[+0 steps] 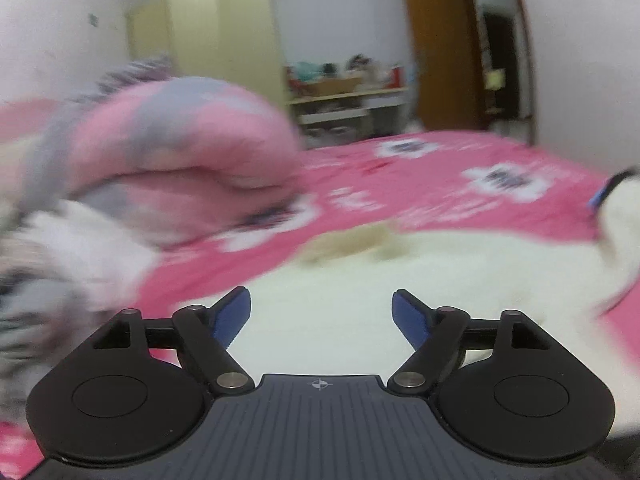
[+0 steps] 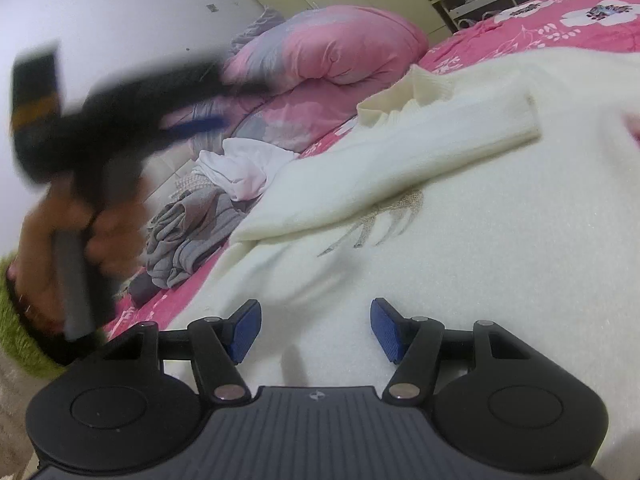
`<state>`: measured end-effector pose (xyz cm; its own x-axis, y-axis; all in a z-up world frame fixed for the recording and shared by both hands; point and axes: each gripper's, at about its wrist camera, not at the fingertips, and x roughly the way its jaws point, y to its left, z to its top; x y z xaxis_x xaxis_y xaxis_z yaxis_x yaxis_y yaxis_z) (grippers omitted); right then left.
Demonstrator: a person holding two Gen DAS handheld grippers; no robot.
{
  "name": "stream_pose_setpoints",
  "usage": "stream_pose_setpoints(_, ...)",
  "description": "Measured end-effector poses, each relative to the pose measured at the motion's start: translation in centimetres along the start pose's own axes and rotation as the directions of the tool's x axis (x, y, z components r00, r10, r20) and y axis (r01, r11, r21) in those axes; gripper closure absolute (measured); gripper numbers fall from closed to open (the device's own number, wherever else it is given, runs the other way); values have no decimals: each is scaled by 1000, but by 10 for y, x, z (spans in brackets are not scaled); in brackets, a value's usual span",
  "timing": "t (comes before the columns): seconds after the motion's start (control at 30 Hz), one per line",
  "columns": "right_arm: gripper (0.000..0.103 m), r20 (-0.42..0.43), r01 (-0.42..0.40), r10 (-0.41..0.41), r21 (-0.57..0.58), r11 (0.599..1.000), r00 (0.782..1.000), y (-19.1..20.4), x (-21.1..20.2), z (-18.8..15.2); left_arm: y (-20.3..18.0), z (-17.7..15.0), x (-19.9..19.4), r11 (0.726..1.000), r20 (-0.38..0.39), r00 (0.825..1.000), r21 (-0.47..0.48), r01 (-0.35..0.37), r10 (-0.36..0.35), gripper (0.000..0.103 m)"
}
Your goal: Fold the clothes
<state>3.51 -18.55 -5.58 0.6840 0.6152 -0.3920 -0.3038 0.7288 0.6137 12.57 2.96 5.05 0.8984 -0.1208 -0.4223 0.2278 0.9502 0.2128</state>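
Note:
A cream knit sweater (image 2: 480,248) lies spread on the bed, one sleeve (image 2: 400,160) folded across its chest above a stitched beige motif (image 2: 384,216). Its ribbed collar (image 2: 404,96) points toward the pillows. My right gripper (image 2: 315,314) hovers low over the sweater's near part, jaws apart and nothing between the blue pads. My left gripper (image 1: 320,304) is open too, over the sweater (image 1: 360,280) near its left edge, empty. In the right wrist view the left gripper (image 2: 228,106) is a dark blur at the left, held by a hand (image 2: 60,232).
A pink and grey rolled duvet (image 2: 340,52) lies at the bed's head. Beside the sweater sits a heap of grey clothes (image 2: 192,236) and a white garment (image 2: 240,168). The pink floral sheet (image 1: 460,184) stretches to the right. A wardrobe (image 1: 208,40), shelves (image 1: 344,100) and a door (image 1: 440,40) stand beyond.

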Motion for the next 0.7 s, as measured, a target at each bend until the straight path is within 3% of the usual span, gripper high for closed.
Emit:
stream_pose_setpoints(0.1,40,1,-2,2,3,1000,1000,-2,-3,0,42,-33,-2,992,-59,990,16,-127,128,22)
stream_pose_setpoints(0.23,40,1,-6,6,8,1000,1000,-3,-6,0,91,-72,21,981,-239,957,-58,-185,166,25)
stream_pose_setpoints(0.33,40,0,-5,5,11,1000,1000,-1,-2,1,104,-83,38,979,-265,961,-159,-129,84,28)
stream_pose_setpoints(0.43,40,-1,-1,1,8,1000,1000,-1,-1,1,117,-93,54,962,-279,960,-262,-73,-3,46)
stream_pose_setpoints(0.53,40,-1,3,-3,8,1000,1000,0,-1,1,118,-96,68,941,-265,960,-338,-4,-91,52)
stream_pose_setpoints(0.63,40,-2,6,-6,6,1000,1000,0,-1,1,115,-99,80,943,-268,959,-334,-2,-92,56)
stream_pose_setpoints(0.7,40,-2,7,-7,6,1000,1000,0,-1,1,117,-97,83,934,-259,962,-356,-14,-85,67)
